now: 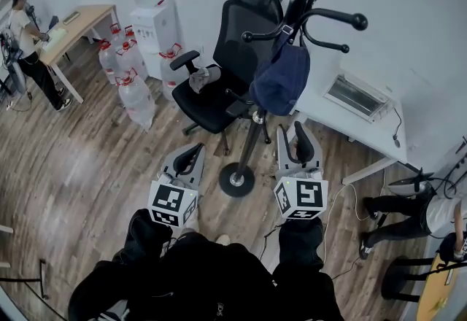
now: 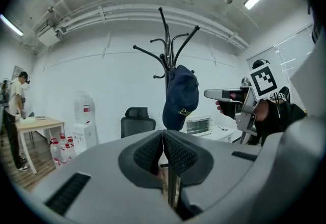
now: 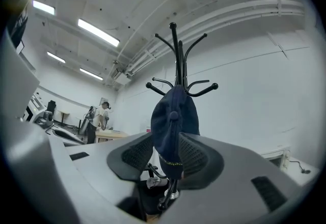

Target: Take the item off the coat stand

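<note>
Right claw (image 3: 168,154): jaws wide, empty, aimed at the cap (image 3: 173,118).
Left claw (image 2: 163,152): jaws together, idle.
Cap: hanging on a coat stand (image 3: 177,57) hook.
Our grip: we'd best pinch the crown, then lift over the hook tip before pulling back.

Stands with both arms stretched forward, side by side, in black sleeves (image 1: 146,239). Holds left gripper (image 1: 188,159) low and pointing ahead, jaws shut tight, pads touching along their whole length. Holds right gripper (image 1: 295,138) beside it and reaching a little further forward, jaws parted, pads well clear of each other. Wraps right hand (image 2: 262,111) round its handle.
</note>
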The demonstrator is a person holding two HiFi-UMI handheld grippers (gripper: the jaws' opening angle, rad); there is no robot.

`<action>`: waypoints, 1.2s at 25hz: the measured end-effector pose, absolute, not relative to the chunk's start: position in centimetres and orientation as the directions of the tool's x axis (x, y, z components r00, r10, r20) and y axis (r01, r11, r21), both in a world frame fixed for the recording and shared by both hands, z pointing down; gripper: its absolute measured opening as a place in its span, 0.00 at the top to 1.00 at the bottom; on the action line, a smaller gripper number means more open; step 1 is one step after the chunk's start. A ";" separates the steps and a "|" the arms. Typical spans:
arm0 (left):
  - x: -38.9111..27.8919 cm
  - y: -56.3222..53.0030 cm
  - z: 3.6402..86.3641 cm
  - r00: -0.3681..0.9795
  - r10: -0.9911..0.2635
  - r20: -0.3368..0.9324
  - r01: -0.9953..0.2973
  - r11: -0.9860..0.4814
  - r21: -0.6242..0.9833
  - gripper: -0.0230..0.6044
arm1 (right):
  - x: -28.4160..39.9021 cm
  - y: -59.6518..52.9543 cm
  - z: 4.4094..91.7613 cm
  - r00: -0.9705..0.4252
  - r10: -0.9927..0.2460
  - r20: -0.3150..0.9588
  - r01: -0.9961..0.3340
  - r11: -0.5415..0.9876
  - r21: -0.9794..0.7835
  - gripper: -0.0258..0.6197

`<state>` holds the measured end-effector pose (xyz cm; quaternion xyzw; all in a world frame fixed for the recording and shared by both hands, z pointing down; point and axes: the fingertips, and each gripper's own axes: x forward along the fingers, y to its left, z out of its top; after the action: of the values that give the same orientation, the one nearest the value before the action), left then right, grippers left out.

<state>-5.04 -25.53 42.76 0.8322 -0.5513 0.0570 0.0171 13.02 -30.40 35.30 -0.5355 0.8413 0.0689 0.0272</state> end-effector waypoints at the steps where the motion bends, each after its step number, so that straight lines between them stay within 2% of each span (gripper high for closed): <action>1: -5.1 -25.9 42.7 0.390 -0.914 0.112 -0.918 -0.396 -0.034 0.92 | 12.9 -30.9 34.9 -0.424 -0.898 -0.121 -0.905 0.415 0.090 0.71; 8: -5.3 -28.0 42.3 0.417 -0.903 0.105 -0.907 -0.421 -0.026 0.93 | 12.3 -34.3 33.6 -0.404 -0.907 -0.116 -0.914 0.397 0.085 0.58; 14: -5.8 -28.9 42.5 0.417 -0.903 0.102 -0.907 -0.420 -0.015 0.93 | 12.0 -35.6 32.8 -0.404 -0.908 -0.109 -0.914 0.394 0.100 0.57; 16: -6.0 -29.0 42.5 0.415 -0.904 0.101 -0.908 -0.418 -0.012 0.93 | 11.9 -35.8 32.8 -0.401 -0.911 -0.095 -0.914 0.391 0.112 0.61; 19: -6.0 -28.9 42.6 0.415 -0.904 0.099 -0.909 -0.418 -0.008 0.93 | 12.0 -35.8 32.7 -0.382 -0.921 -0.080 -0.920 0.370 0.130 0.76; 21: -5.9 -28.7 42.6 0.417 -0.904 0.098 -0.908 -0.420 -0.007 0.93 | 12.2 -35.6 32.7 -0.367 -0.927 -0.079 -0.925 0.355 0.133 0.82; 30: -5.8 -27.4 42.5 0.421 -0.903 0.093 -0.906 -0.423 -0.006 0.92 | 12.8 -33.7 29.9 -0.349 -0.926 -0.144 -0.931 0.325 0.165 0.84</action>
<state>-5.85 -27.40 42.54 0.8425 -0.5367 0.0407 0.0226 12.84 -33.73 29.94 -0.5705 0.8139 0.1093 0.0117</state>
